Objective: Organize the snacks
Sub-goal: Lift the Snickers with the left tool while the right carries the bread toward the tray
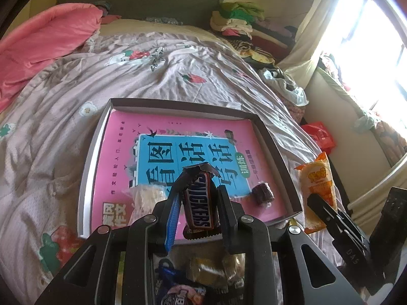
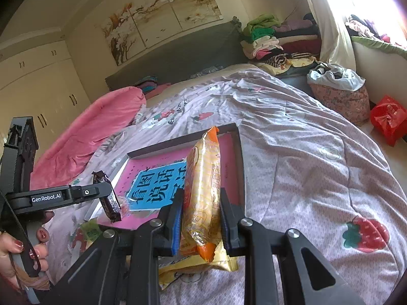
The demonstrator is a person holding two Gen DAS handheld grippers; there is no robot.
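Left claw point(image 1: 197, 200): narrow, clamped on a Snickers bar point(image 1: 199, 203) held upright, lower centre of the left wrist view, over the near edge of the box.

Right claw point(image 2: 202, 208): narrow, clamped on an orange-and-yellow wrapped cake point(image 2: 203, 198), standing on end, centre of the right wrist view; a yellow packet point(image 2: 178, 270) lies on the bed beneath it.

Shallow dark-walled box point(image 1: 273, 150): centre frame, on the bed, lined with a pink-and-blue book point(image 1: 178, 132). Contents: one small dark round sweet point(image 1: 263, 193), lower right; one pale wrapped snack point(image 1: 146, 198), lower left, beside the claw.

Quilt point(image 1: 63, 101): lilac, strawberry print, under the box.

Red bag point(image 2: 388, 119): right edge, on the floor.
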